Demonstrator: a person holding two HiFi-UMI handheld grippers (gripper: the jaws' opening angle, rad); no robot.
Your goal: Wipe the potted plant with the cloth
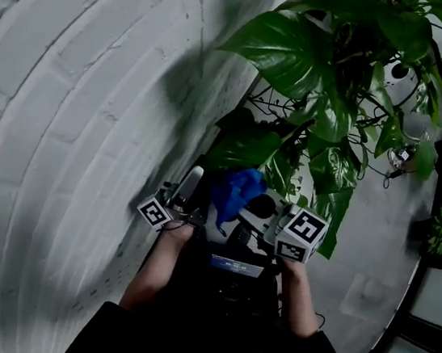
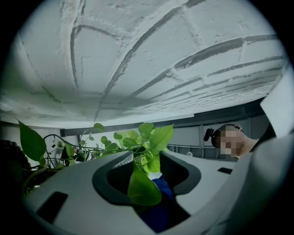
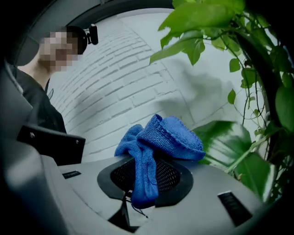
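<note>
The right gripper is clamped on the cloth. A blue knitted wad is pinched between its jaws and bunched above them, just beside a broad leaf of the plant. The jaws of the left gripper are held partly spread, and a leaf hangs in the gap between them. No squeeze on it can be made out. Blue cloth is glimpsed behind that leaf in the left gripper view. Only in the head view are both grippers shown together, side by side at the plant's lowest foliage, with the cloth bunched against it. The plant is seen as glossy, pointed green leaves on thin trailing stems. A white brick wall lies to the left of the plant.
</note>
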